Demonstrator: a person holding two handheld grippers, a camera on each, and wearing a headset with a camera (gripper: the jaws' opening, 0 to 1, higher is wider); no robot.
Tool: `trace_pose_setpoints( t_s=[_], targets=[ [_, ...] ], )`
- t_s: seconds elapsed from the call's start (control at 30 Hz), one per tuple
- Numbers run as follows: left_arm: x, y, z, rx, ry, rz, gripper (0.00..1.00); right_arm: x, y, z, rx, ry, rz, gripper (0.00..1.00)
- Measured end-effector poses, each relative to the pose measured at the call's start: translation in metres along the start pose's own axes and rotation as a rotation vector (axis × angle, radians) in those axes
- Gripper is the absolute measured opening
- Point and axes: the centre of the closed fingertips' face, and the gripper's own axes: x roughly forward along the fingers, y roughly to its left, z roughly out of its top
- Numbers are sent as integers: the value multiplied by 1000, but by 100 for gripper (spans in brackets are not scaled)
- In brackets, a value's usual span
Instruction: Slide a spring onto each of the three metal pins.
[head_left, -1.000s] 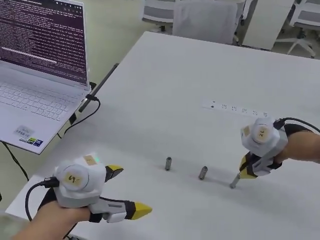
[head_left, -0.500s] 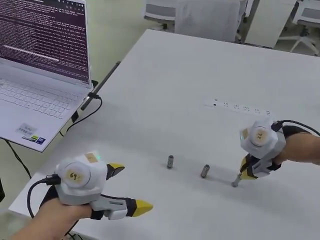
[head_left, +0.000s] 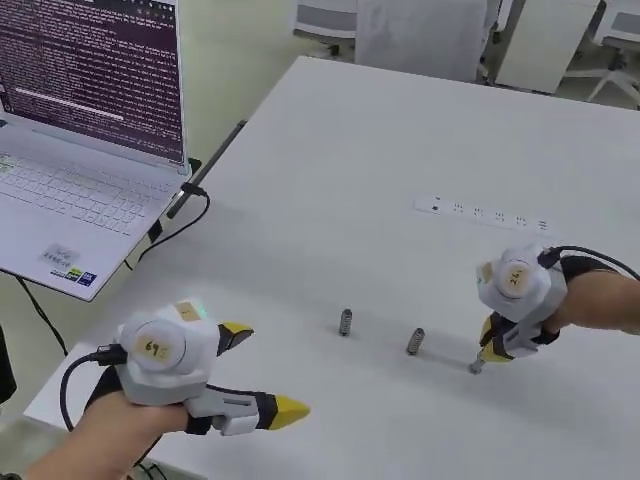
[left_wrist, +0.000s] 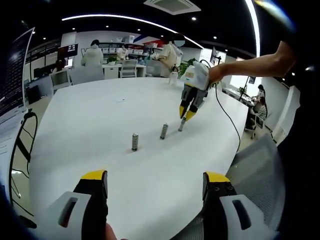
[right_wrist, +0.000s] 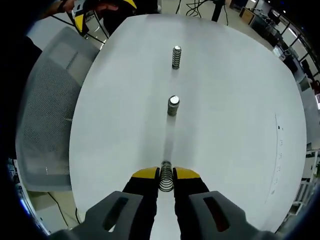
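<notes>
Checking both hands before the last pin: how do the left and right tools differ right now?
The left tool is open and empty; the right tool is shut on a spring. The left tool hovers near the table edge; the right tool points down beside the two sprung pins. Both have yellow tips.
</notes>
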Motion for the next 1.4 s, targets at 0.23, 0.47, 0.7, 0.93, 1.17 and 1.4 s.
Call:
trace_pose_setpoints(
  t_s=[0.23,0.47,0.7,0.93,1.17,1.4],
  targets=[
    [-1,2,-1,2,2,6,75,8,-2,0,-1,11,-1,9],
    [-2,3,0,-2,-1,9,74,16,-3,-3,8,17,4,9],
    [-3,4,1,-2,2,14,74,22,-4,-7,25,12,5,10],
    [-3,3,2,-1,-1,14,74,21,-3,-10,30,16,6,11],
    [-1,2,4,3,-5,8,74,16,1,-11,30,12,-6,19],
    [0,0,8,11,-8,0,76,7,1,-11,46,-10,-33,27]
  ],
)
